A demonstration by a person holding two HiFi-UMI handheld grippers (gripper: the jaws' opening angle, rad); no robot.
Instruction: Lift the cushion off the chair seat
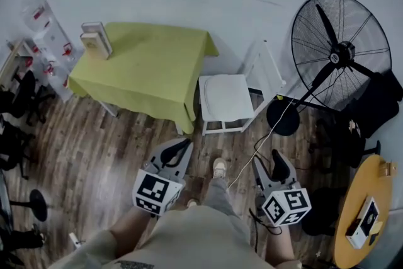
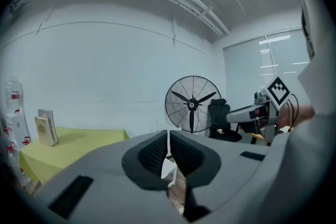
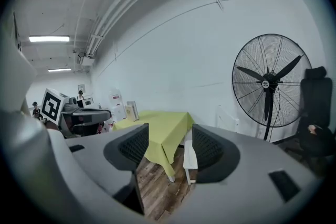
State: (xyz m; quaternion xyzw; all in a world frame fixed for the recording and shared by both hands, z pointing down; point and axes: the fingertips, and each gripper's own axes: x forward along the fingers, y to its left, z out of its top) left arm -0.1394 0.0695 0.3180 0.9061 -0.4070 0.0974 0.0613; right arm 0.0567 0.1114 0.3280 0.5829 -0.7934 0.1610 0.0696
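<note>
A white chair [image 1: 267, 70] stands beside the green table, with a white cushion [image 1: 225, 97] lying flat on its seat. Both grippers hang well short of it, over the wood floor, near the person's legs. My left gripper [image 1: 183, 145] points toward the chair's front left; its jaws stand almost together with nothing in them [image 2: 168, 137]. My right gripper [image 1: 268, 164] is to the right of the chair's front and is open and empty [image 3: 168, 140]. Between its pads the right gripper view shows the chair's seat edge [image 3: 188, 157].
A table with a green cloth [image 1: 148, 66] and books [image 1: 96, 40] stands left of the chair. A big standing fan [image 1: 340, 53] with a black base [image 1: 283, 118] is on the right; a white cable [image 1: 269, 133] runs across the floor. A round wooden table [image 1: 354, 223] is at lower right.
</note>
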